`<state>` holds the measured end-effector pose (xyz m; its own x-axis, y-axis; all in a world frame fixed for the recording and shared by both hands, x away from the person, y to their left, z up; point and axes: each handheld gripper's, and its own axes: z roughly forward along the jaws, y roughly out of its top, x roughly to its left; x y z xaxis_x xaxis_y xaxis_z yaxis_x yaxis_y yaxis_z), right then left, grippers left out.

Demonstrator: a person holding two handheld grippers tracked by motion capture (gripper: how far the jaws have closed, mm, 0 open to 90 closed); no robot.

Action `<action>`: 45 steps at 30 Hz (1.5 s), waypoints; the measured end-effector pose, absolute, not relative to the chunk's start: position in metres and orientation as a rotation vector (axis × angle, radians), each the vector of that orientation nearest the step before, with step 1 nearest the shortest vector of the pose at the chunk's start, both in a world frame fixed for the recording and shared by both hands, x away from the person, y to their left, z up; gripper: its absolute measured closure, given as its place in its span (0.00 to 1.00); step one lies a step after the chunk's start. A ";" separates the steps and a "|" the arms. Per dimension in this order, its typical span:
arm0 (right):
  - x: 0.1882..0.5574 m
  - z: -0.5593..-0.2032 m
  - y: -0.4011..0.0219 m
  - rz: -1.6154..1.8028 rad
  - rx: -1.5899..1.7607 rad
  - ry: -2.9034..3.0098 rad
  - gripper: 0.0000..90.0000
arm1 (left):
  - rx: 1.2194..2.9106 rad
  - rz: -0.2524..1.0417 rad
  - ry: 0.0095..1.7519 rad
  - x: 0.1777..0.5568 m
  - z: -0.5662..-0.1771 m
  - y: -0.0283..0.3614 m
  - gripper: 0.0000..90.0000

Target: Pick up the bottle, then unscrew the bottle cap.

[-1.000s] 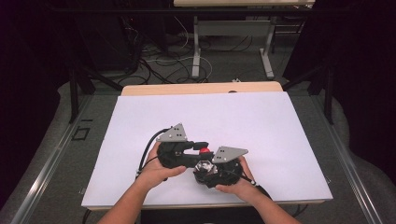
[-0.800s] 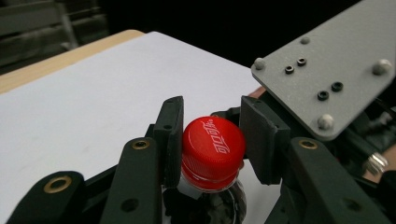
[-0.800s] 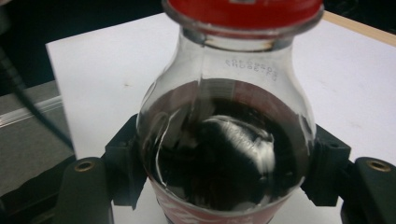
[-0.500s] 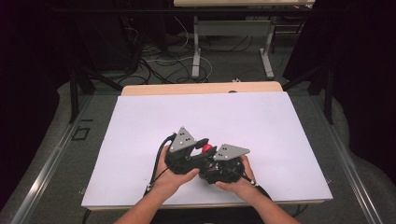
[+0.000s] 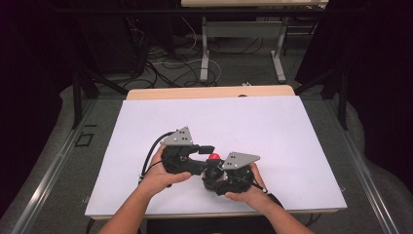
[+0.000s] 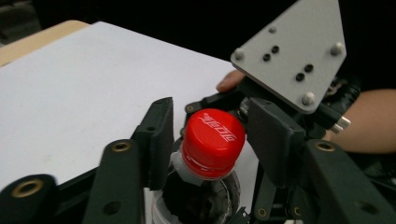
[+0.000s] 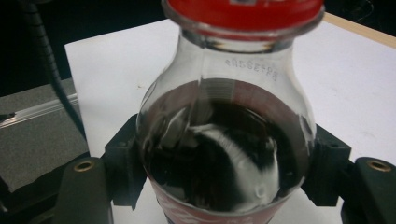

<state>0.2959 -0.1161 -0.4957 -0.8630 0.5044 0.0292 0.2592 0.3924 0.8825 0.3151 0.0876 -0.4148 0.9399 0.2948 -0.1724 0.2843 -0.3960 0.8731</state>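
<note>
Between the black pads of the left gripper (image 6: pixel 205 140) sits the red cap (image 6: pixel 213 140) of the cola bottle (image 7: pixel 224 154) — its jaws have just been opening, a small gap each side — while the right gripper (image 7: pixel 224 177) squeezes the upright bottle's belly above the white table (image 5: pixel 272 122).

red cap (image 6: pixel 212 142) between left hand-held gripper (image 6: pixel 210 140) jaws, just opening | bottle (image 6: pixel 196 198) below | white table (image 6: pixel 79 88)

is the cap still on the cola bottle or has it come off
On. The red screw cap sits square on the neck of the clear plastic cola bottle, between the left tool's jaws.
</note>
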 end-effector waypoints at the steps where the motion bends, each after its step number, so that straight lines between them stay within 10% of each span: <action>1: 0.296 -0.496 -0.116 1.457 0.659 2.423 0.33 | 2.015 0.017 0.407 0.315 -0.416 0.086 0.59; 21: 0.299 -0.499 -0.118 1.393 0.783 2.346 0.33 | 1.886 0.384 0.792 0.280 -0.426 0.051 0.68; 29: 0.302 -0.496 -0.123 1.435 0.754 2.389 0.33 | 1.932 0.218 0.676 0.294 -0.417 0.069 0.50; 45: 0.296 -0.497 -0.116 1.482 0.634 2.453 0.33 | 1.993 -0.024 0.376 0.324 -0.420 0.087 0.55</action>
